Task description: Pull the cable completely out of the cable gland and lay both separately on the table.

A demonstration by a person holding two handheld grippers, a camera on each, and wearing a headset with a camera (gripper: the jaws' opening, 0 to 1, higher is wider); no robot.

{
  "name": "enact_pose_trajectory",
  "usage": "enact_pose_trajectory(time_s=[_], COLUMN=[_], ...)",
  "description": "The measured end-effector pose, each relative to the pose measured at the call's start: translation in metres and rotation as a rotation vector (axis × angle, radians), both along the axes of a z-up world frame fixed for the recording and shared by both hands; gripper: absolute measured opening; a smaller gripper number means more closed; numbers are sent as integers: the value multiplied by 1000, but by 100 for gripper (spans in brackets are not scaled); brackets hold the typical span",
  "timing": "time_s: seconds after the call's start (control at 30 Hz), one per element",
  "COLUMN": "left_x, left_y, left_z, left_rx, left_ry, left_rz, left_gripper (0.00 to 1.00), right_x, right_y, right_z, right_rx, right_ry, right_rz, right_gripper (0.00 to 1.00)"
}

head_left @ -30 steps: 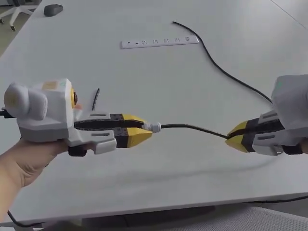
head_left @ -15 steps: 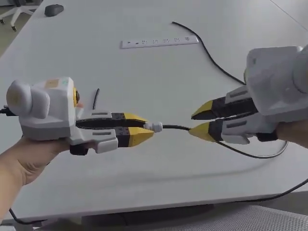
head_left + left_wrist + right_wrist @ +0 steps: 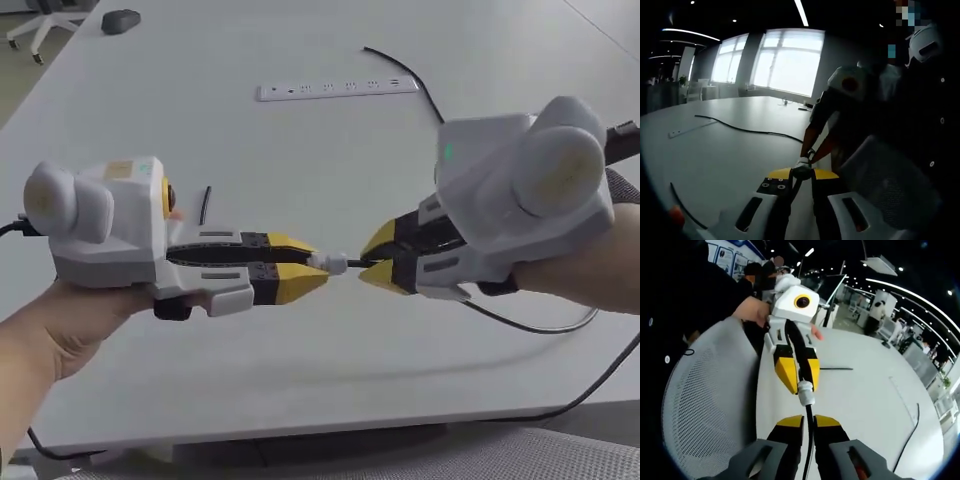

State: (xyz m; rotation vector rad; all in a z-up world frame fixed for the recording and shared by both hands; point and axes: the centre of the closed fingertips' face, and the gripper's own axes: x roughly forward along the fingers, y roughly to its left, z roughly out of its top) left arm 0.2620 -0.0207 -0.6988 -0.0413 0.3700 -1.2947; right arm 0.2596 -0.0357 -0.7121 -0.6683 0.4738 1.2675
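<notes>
My left gripper (image 3: 312,272) is clamped on the white cable gland (image 3: 328,264), which pokes out past its yellow tips, held in the air above the white table (image 3: 300,370). My right gripper (image 3: 378,262) faces it tip to tip, its jaws a little apart and straddling the black cable (image 3: 808,435) just beside the gland. The cable is still in the gland; it runs back between the right jaws and loops below my right hand. Beyond the left gripper a short black wire piece (image 3: 203,205) lies on the table. Farther off are a white power strip (image 3: 338,88) and a dark computer mouse (image 3: 120,18).
</notes>
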Motion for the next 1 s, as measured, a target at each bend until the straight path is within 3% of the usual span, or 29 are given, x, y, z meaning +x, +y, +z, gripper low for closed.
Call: enact_pose_trajectory(time_s=[0.43,1.0], left_x=[5,11], left_y=[0,7], left_z=[3,1], left_rx=[-14,-9], left_ry=[-2,-7], left_rz=[-1,16], left_gripper=[15,15], right_x=[5,12], right_y=[-4,-45], right_z=[4,-6], right_rx=[38,22], right_ry=[31,42], right_rz=[-54,-177], right_gripper=[0,0])
